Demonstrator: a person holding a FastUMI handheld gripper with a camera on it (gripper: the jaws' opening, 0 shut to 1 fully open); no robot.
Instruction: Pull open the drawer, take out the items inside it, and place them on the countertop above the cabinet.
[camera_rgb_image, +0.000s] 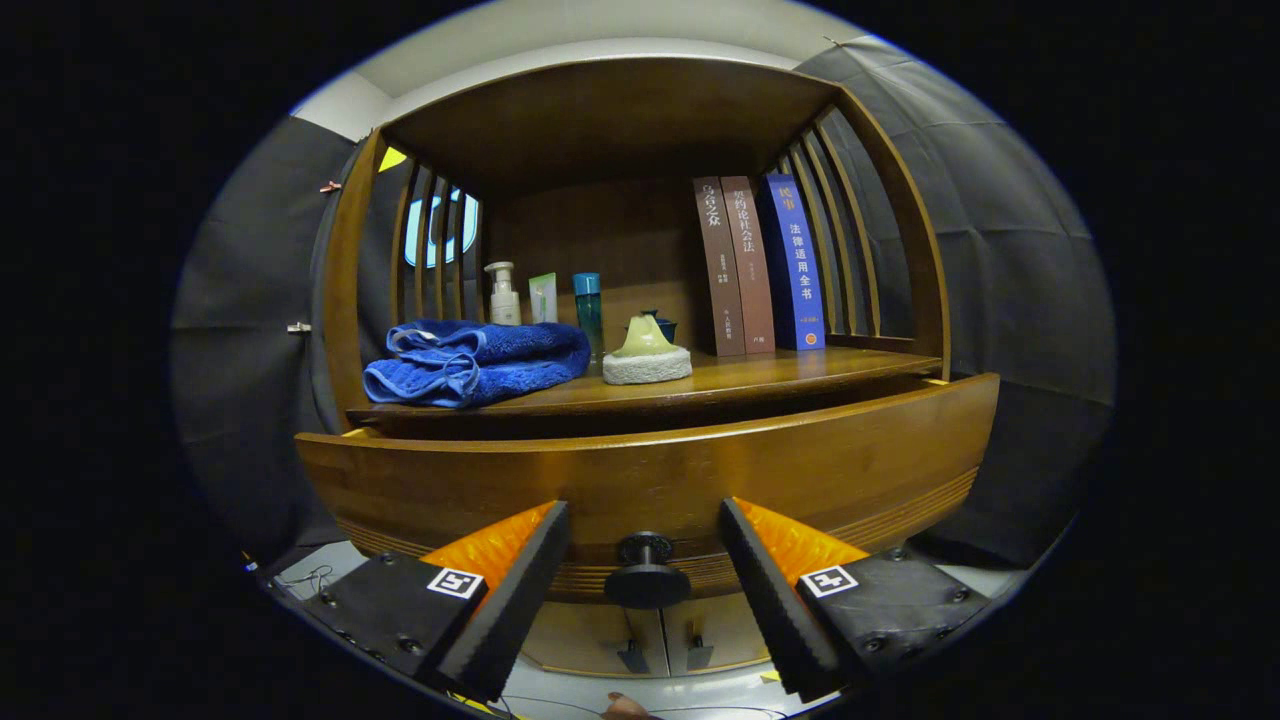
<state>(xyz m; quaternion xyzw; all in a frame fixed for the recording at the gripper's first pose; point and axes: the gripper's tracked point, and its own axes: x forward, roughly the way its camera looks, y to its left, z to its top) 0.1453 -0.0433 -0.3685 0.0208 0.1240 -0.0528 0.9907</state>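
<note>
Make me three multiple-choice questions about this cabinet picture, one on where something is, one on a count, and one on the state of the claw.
1. Where is the round drawer knob?
A. between the fingers of the claw
B. on the countertop beside the towel
C. behind the books

2. How many upright books stand on the countertop?
A. one
B. three
C. five

3. What is the claw doing?
A. shut on the folded blue towel
B. shut on a book
C. open, fingers on either side of the knob, not touching it

Answers:
1. A, since the knob sits in the gap between the two fingers, on the drawer front.
2. B, since two brown spines and one blue spine stand side by side.
3. C, since clear gaps show between each finger and the knob.
</note>
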